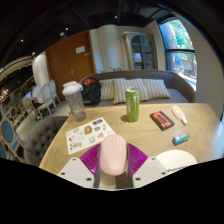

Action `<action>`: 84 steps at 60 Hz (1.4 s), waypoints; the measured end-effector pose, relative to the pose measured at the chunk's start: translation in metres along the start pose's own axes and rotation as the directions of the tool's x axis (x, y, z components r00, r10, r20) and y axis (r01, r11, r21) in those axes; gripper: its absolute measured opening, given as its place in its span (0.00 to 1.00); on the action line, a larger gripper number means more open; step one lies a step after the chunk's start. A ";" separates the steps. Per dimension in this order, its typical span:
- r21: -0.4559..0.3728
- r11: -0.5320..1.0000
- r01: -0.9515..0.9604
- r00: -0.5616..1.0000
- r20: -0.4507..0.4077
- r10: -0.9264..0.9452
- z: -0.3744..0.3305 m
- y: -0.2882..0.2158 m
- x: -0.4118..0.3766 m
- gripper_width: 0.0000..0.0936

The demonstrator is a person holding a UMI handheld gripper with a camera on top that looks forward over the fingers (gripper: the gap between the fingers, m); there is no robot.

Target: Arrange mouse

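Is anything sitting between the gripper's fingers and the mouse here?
No. The pink mouse already sits between the gripper fingers, with nothing visible in the gap. The sticker sheet, green can and clear jar all stand beyond it on the table.

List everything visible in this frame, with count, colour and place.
pale pink computer mouse: 1, pink, between the fingers at the table's near edge
light wooden table: 1, tan, under everything
tall green can: 1, green, upright beyond the fingers
clear plastic lidded jar: 1, clear, upright left of the can
white printed sheet: 1, white with small pictures, flat in front of the jar
dark flat box: 1, dark with red, right of the can
small teal item: 1, teal, near the box; too small to identify
white round object: 1, white, beside the right finger
sofa with cushions: 1, grey and white, behind the table
hand-held gripper: 1, white fingers with magenta pads, around the mouse; contact unclear
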State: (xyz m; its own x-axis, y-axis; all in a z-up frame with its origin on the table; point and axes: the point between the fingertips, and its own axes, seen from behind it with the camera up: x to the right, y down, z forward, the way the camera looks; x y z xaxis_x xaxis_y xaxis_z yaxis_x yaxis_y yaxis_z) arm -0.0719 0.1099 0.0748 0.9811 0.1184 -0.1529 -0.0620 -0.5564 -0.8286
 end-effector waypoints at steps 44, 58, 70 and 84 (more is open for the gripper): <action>-0.040 0.998 0.048 0.987 -0.154 -0.054 -0.046 0.099 0.189 0.48; -0.134 0.991 0.020 0.984 -0.174 -0.043 -0.063 0.098 0.183 0.91; -0.129 0.991 0.034 0.969 -0.239 -0.064 -0.124 0.065 0.145 0.90; -0.102 0.995 -0.023 0.946 -0.323 -0.011 -0.205 0.046 0.063 0.91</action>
State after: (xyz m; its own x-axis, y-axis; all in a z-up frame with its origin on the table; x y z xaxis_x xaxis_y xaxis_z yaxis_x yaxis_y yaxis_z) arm 0.0242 -0.0771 0.1373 0.9883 -0.1474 0.0387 -0.0654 -0.6396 -0.7659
